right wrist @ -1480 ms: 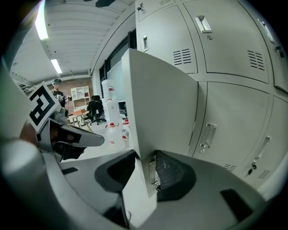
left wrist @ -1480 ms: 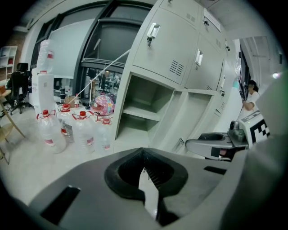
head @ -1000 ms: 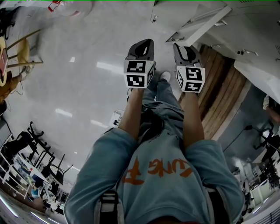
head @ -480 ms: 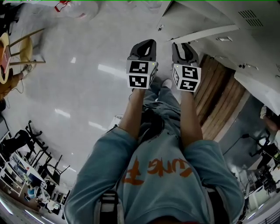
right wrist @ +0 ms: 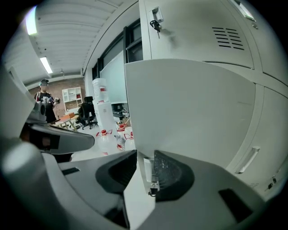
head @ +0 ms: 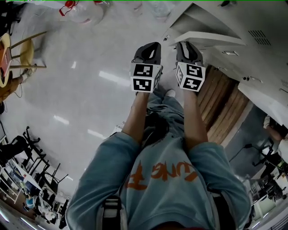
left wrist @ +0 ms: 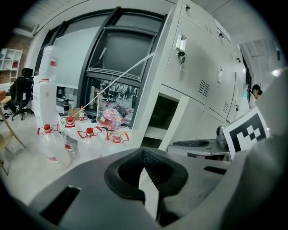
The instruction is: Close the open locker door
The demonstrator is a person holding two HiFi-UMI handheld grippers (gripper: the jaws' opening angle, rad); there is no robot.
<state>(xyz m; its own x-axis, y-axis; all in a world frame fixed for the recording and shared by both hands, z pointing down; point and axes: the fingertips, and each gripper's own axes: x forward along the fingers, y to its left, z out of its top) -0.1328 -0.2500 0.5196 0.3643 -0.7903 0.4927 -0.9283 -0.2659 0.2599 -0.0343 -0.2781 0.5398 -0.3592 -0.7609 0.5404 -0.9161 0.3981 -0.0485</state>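
The open locker door (head: 207,38) juts out from the white lockers (head: 256,45) toward me, edge on. In the right gripper view the door (right wrist: 189,108) fills the middle, and its free edge with a small latch runs down between the jaws. My right gripper (right wrist: 145,173) straddles that edge and its jaws are closing; a thin gap still shows on the left side. In the head view my right gripper (head: 186,45) reaches the door's edge. My left gripper (head: 148,47) is level beside it, over the floor, shut and empty (left wrist: 145,173). The dark open compartment (left wrist: 164,119) lies ahead.
Several big water bottles (left wrist: 54,143) stand on the floor left of the lockers, also at the top of the head view (head: 83,11). Wooden boards (head: 222,103) lie along the locker base. A chair (head: 22,54) stands far left. A person (right wrist: 45,101) stands in the background.
Both grippers have moved forward toward the lockers. The open door's edge, a little ahead of the right gripper before, now sits at its tips.
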